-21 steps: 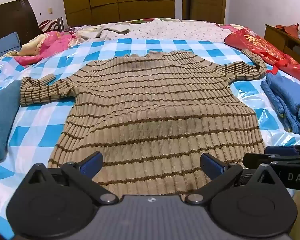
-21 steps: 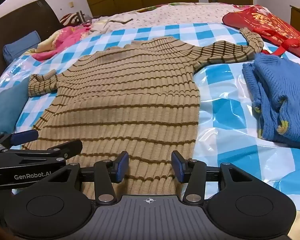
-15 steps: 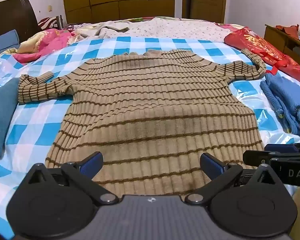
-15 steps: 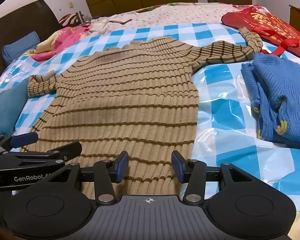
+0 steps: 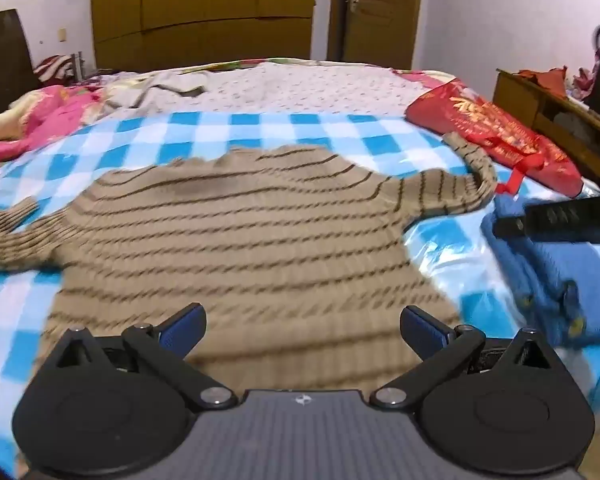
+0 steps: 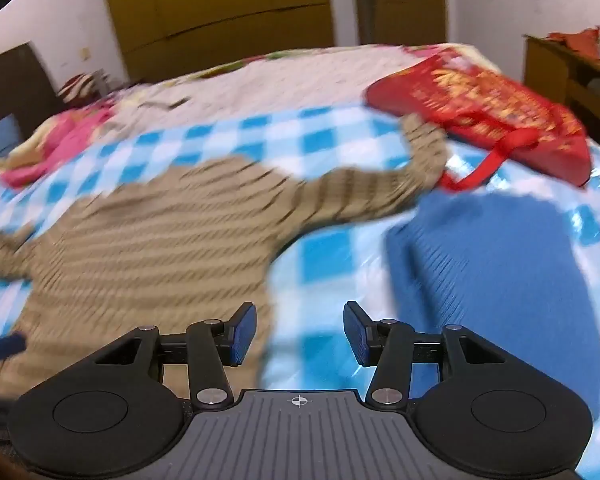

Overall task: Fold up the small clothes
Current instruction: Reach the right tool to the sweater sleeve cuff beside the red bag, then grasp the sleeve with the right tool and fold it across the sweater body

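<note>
The left hand-held gripper (image 5: pixel 302 326) is hovering with its jaws spread wide and gripping nothing, the lower part of the tan striped sweater (image 5: pixel 236 248) lying beneath it. The right hand-held gripper (image 6: pixel 299 334) is hanging with its jaws parted and empty, over the sweater's right edge and the bare blue-and-white checked sheet (image 6: pixel 320 264). The sweater is lying flat on the bed, both sleeves stretched out to the sides. A folded blue garment (image 6: pixel 500 280) is resting just beside the sweater to the right. The right sleeve's cuff is reaching up near a red bag (image 5: pixel 496 136) at the far right. Pink bedding (image 5: pixel 40 124) is bunching at the far left.
</note>
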Available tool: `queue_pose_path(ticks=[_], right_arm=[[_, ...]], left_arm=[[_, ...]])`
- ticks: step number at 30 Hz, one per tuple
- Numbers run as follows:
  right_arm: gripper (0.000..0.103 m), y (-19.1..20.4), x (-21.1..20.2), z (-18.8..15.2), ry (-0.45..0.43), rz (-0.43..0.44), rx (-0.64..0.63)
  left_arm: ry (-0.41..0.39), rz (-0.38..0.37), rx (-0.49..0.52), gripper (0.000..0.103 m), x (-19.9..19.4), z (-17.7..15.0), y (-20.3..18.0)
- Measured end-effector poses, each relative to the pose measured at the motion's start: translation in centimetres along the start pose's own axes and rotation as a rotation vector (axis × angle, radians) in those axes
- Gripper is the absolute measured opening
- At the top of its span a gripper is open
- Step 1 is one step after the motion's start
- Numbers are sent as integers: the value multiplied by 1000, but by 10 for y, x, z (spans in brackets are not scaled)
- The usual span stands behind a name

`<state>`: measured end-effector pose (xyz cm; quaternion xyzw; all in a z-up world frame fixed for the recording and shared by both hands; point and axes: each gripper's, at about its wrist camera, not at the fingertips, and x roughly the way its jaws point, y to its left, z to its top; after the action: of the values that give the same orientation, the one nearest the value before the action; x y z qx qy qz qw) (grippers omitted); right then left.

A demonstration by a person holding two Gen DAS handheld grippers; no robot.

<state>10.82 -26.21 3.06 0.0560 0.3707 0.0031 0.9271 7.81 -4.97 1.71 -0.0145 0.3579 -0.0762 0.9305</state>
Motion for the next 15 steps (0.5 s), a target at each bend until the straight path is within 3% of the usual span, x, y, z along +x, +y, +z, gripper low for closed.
queue_pose_path(ticks=[8,13,15], right_arm=[[54,-56,84,80,-30,-164,49],[53,-71,132,99,10,-235,34],[46,-79,146,102,26,-266,39]], left_arm=[[-36,-71,-20,103,61,37,-30],[-40,-99,-37,103,81,40,-36],[-43,-104,-30,103,81,37,-36]])
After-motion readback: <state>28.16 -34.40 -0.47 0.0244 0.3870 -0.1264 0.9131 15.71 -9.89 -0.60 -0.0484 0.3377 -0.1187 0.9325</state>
